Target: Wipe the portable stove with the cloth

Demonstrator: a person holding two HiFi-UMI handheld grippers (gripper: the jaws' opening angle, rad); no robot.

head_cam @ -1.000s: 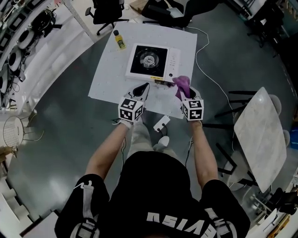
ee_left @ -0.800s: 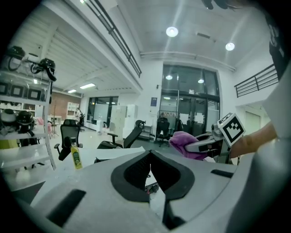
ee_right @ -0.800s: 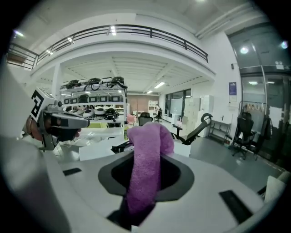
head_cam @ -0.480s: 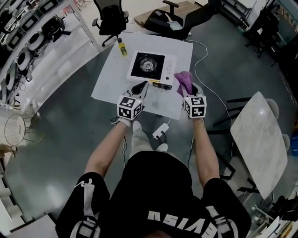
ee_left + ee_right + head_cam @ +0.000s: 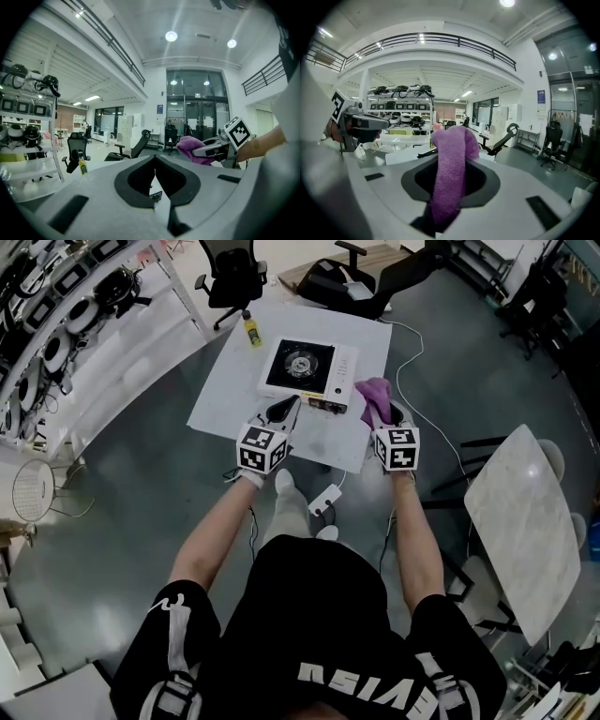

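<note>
Keep right hand-held gripper (image 5: 379, 416) pinched on the purple cloth (image 5: 373, 393) bunched between its jaws, leave left hand-held gripper (image 5: 287, 411) jaws-together and empty, then lower the cloth flat onto the top plate, not just a corner, probably steadying the body with the left. Find the portable stove (image 5: 305, 367) on the white tabletop (image 5: 220, 399) below and just ahead of both, cloth overlapping its near right corner in the head view but seemingly not touching; beyond, yellow bottle (image 5: 251, 330) at the far left edge.

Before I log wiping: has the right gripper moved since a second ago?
Yes. The right gripper, with its cloth, went from the stove's front corner up beside its right edge.
</note>
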